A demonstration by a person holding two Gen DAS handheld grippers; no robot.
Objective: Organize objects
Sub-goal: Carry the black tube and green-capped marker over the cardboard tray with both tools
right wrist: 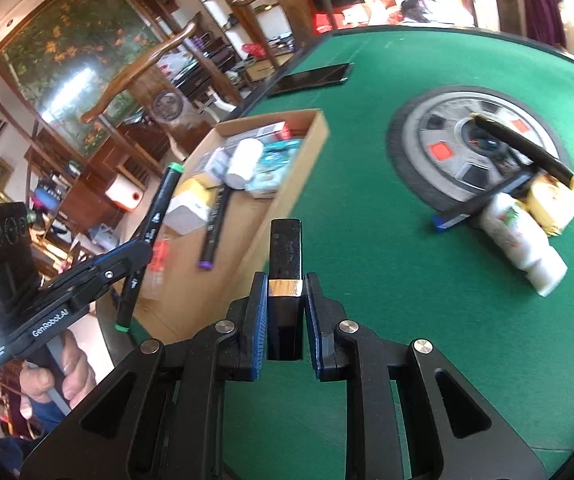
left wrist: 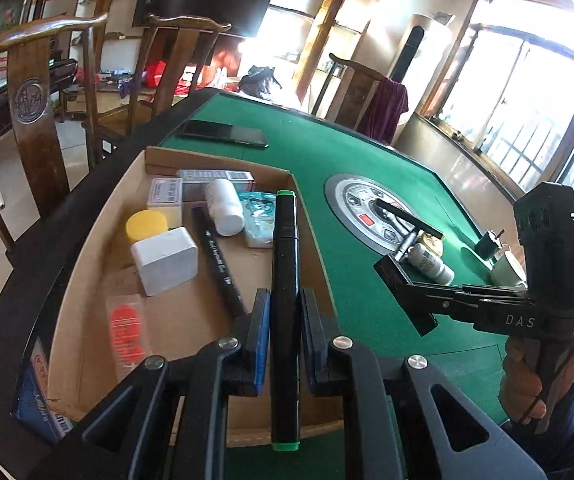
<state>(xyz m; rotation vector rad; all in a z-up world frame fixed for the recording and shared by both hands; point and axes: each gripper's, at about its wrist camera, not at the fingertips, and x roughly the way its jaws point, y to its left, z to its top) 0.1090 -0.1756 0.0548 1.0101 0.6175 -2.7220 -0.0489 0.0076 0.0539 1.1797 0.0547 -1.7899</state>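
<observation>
My left gripper [left wrist: 285,312] is shut on a black marker with green end caps [left wrist: 285,256], held lengthwise over an open cardboard box [left wrist: 311,216]. In the box lie a white bottle [left wrist: 225,208], a white block [left wrist: 165,266], a yellow-lidded jar [left wrist: 146,224], another black marker [left wrist: 219,264] and small packets. My right gripper [right wrist: 286,300] is shut on a black rectangular tube with a gold band [right wrist: 285,248], above the green felt table [right wrist: 407,280] just right of the box [right wrist: 299,172]. The left gripper [right wrist: 139,248] with its marker [right wrist: 159,204] shows at the left of the right wrist view.
On the felt by the round centre dial [right wrist: 479,140] lie a white bottle [right wrist: 523,240], a yellow box [right wrist: 555,204], a black pen [right wrist: 527,148] and a blue-tipped pen [right wrist: 483,204]. A dark phone [left wrist: 223,133] lies behind the box. Wooden chairs [left wrist: 31,96] ring the table.
</observation>
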